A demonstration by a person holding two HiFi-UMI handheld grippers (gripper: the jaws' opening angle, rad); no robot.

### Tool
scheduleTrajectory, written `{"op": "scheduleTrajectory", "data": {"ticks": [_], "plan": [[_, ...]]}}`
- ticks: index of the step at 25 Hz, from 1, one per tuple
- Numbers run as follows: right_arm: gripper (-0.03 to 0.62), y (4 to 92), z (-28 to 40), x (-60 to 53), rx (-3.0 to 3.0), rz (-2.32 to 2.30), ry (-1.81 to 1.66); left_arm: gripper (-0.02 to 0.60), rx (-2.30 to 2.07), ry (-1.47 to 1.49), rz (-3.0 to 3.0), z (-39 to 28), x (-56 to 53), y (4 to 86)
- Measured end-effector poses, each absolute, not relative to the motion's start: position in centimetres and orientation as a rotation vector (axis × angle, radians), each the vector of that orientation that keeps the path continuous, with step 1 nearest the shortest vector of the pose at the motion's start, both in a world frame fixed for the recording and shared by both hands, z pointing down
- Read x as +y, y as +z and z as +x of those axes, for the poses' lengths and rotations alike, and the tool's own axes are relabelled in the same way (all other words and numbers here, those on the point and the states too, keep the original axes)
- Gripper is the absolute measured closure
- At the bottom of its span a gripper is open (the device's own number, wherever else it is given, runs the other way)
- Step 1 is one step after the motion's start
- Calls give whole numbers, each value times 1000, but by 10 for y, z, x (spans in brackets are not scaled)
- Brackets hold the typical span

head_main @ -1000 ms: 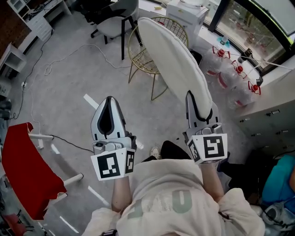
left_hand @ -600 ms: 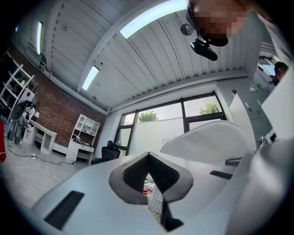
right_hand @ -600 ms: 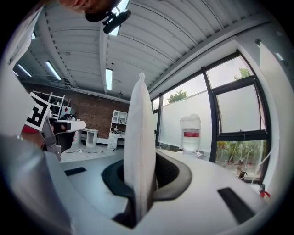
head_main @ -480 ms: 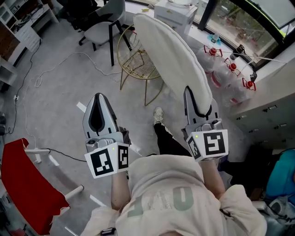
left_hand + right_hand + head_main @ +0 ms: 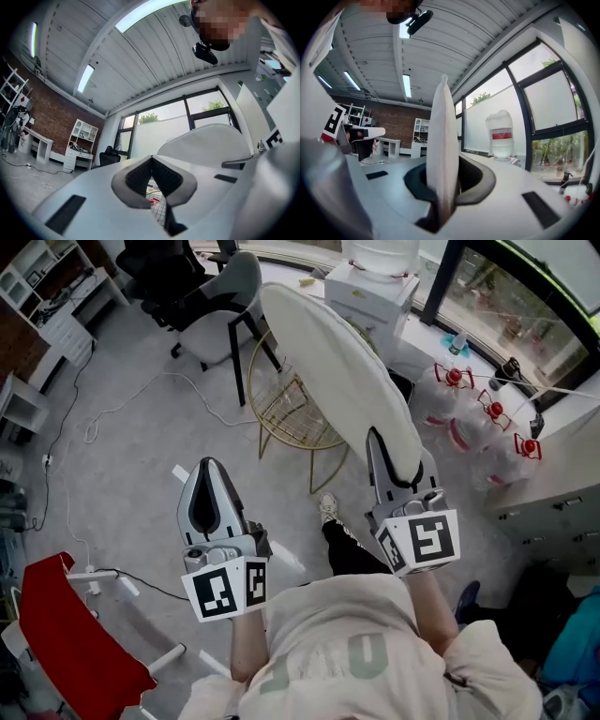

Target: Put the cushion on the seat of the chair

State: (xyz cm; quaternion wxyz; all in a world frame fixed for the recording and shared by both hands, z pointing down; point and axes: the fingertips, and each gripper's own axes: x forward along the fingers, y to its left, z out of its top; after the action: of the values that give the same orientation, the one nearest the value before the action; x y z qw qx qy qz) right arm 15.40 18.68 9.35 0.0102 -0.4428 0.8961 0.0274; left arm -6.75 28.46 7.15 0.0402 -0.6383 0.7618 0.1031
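A round white cushion [image 5: 342,357] hangs on edge, and my right gripper [image 5: 389,454] is shut on its near rim. In the right gripper view the cushion [image 5: 441,140] stands upright between the pads of that gripper [image 5: 443,180]. The gold wire chair [image 5: 289,411] stands on the floor just left of and below the cushion, its seat bare. My left gripper [image 5: 214,467] is to the left, shut with nothing in it and apart from the cushion. In the left gripper view its tips [image 5: 151,159] meet, with the cushion's face [image 5: 206,143] beyond and chair wire [image 5: 158,208] below.
A grey chair [image 5: 225,287] and a black office chair [image 5: 159,263] stand behind the gold one. A red chair [image 5: 70,638] is at the lower left. Water jugs [image 5: 473,404] and a water dispenser [image 5: 380,261] line the window wall. Cables [image 5: 141,381] lie on the floor.
Both grippers have travelled forward with the cushion. The gold chair now lies closer, beside the cushion's lower half. The person's foot has stepped forward.
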Motion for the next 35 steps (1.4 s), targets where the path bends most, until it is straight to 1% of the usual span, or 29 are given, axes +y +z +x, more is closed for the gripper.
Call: {"op": "scheduleTrajectory", "data": {"ticks": [4, 9, 15, 25, 31, 35], "plan": [[548, 95, 131, 113, 2834, -1365, 34, 569, 2347, 284, -1896, -94, 219, 59], [548, 102, 103, 21, 2895, -1336, -18, 569, 2390, 328, -1851, -126, 131, 54], [548, 106, 64, -54, 2965, -1285, -27, 569, 2427, 336, -1869, -157, 49, 63], [548, 129, 27, -98, 2964, -1377, -128, 569, 2398, 240, -1942, -195, -13, 84], [548, 127, 24, -109, 2950, -1464, -22, 569, 2343, 232, -1979, -212, -42, 78], [548, 139, 27, -110, 2938, -1523, -49, 569, 2351, 238, -2003, -216, -49, 85]]}}
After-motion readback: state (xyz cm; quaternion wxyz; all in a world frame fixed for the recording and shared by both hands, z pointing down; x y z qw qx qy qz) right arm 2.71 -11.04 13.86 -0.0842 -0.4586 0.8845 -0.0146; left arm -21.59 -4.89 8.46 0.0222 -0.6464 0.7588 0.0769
